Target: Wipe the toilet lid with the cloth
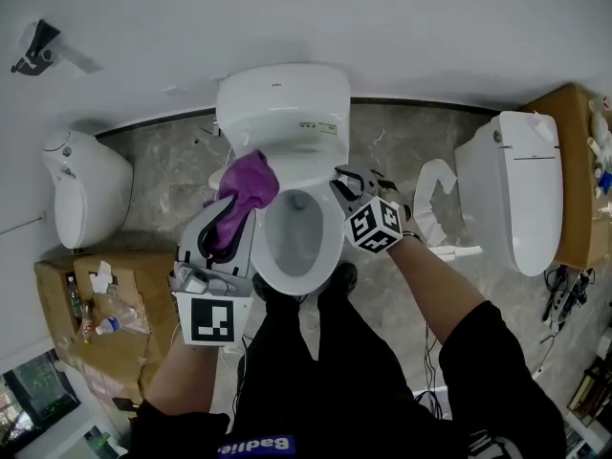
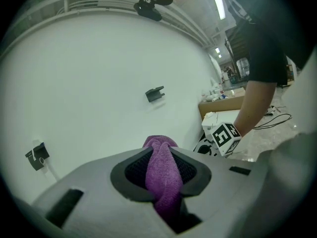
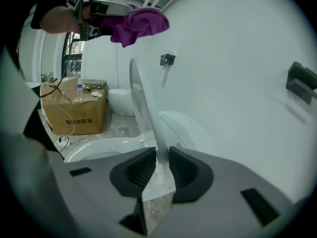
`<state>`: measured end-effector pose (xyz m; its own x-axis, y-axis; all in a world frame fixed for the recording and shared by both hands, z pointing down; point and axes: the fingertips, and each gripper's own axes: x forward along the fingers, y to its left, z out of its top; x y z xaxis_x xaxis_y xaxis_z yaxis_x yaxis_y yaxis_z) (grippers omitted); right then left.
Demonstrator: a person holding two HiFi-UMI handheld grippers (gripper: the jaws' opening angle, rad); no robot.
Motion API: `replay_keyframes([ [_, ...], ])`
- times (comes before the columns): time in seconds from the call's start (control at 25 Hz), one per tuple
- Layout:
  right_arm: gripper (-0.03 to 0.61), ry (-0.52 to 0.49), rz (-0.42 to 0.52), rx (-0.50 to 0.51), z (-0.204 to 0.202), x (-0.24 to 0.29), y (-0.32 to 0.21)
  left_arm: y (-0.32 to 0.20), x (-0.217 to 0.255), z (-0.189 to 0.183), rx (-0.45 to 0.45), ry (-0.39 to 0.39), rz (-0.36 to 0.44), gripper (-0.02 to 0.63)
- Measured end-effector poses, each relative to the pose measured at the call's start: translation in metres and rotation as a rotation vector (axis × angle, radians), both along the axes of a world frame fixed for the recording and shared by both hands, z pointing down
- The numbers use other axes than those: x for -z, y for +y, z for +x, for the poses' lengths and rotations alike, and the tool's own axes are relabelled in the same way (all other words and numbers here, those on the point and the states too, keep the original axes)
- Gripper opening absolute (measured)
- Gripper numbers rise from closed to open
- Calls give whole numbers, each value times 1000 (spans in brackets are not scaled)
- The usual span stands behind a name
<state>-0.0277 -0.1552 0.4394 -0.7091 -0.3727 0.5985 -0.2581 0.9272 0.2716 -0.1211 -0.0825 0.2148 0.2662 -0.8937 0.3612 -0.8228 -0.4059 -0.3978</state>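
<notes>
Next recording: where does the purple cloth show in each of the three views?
Head view: cloth left of centre, over the toilet bowl's left rim.
Left gripper view: cloth bottom centre, pinched between the jaws.
Right gripper view: cloth upper left, above the toilet lid clamped by the right hand-held gripper.
Shared landmark: the left hand-held gripper, which holds the cloth in all three.

The cloth (image 1: 247,187) is purple, soft and fuzzy. The toilet lid (image 3: 147,108) is smooth, glossy white. The left gripper (image 2: 166,180) and right gripper (image 3: 158,175) have matt grey plastic shells with black ribbed pads (image 2: 136,170). The floor (image 1: 182,194) is polished veined stone, the box (image 3: 74,114) plain brown cardboard.
</notes>
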Motion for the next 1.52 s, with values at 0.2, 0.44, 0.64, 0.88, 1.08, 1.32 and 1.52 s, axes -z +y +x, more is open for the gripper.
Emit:
replay_keyframes([
  [0.2,74,53,32,17,8,-11,41,14,-14,0,-32,22,-19,81],
  [0.44,84,145,51,41,17,-34,88,30,-42,-4,-89,53,-73,80],
  [0.64,115,245,39,86,28,-68,136,40,-58,-7,-144,74,-93,80],
  [0.88,126,248,55,34,35,-81,158,48,-70,-9,-188,78,-109,80],
  [1.08,66,167,1,-71,60,-51,163,54,-66,-3,-200,81,-105,80],
  [1.32,58,7,-53,-209,56,-5,139,49,-52,14,-210,86,-99,80],
  [1.52,44,-156,-234,-292,17,-19,114,33,-58,18,-196,90,-102,80],
])
